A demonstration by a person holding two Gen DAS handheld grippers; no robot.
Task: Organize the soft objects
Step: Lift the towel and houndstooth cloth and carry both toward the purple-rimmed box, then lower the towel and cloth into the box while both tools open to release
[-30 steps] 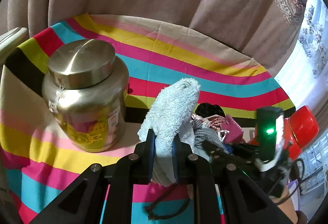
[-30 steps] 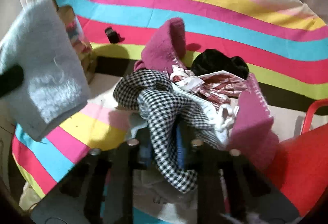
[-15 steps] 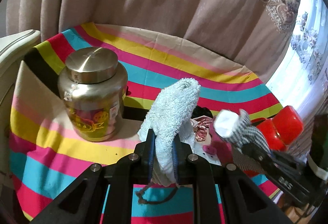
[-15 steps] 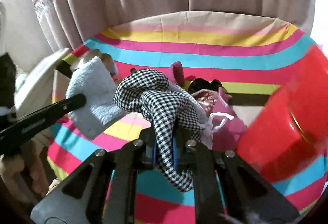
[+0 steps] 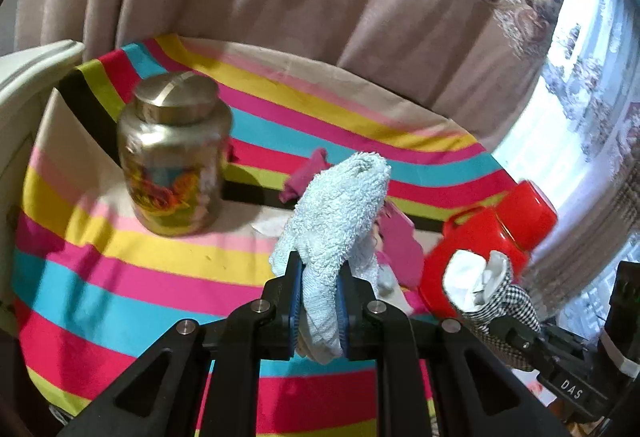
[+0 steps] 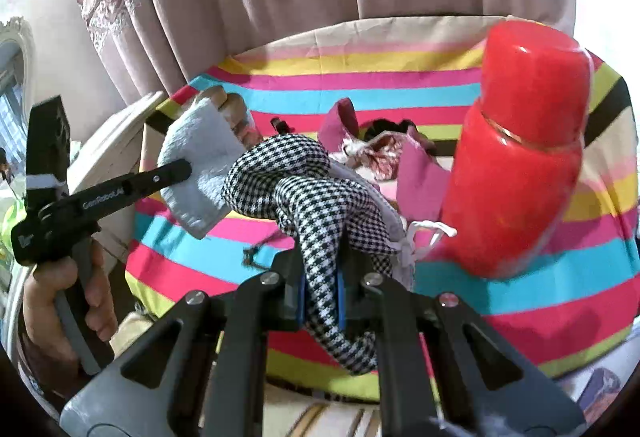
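We have both sets of tongs loaded. The left tongs (image 5: pixel 318 303) are clamped on a pale blue terry towel (image 5: pixel 340 213), which stands up out of the jaws, and the right tongs (image 6: pixel 322 289) are closed on a black-and-white houndstooth cloth (image 6: pixel 316 197) that drapes over and below them.

A second ago both pieces hung low, close to the heap of soft things; now we hold them well above the counter (image 5: pixel 160 269), which is covered in a bright striped cloth. The left view has drawn back, so the gold metal canister with its domed lid (image 5: pixel 174 157) looks farther off. The right tongs have come up clear of the pile, and the glossy red thermos flask (image 6: pixel 516 153) now stands full in their view.

We judge that the picking-up step is done for these two items, and that each now needs somewhere to go. The remaining heap (image 6: pixel 384 153), with magenta pieces, a patterned scrap and something dark, lies on the counter between canister and flask.

As for writing, the left handle reads "GenRobot.AI" in the right view, and "DAS" shows on the right tool in the left view. The canister's picture label is too blurred to read.
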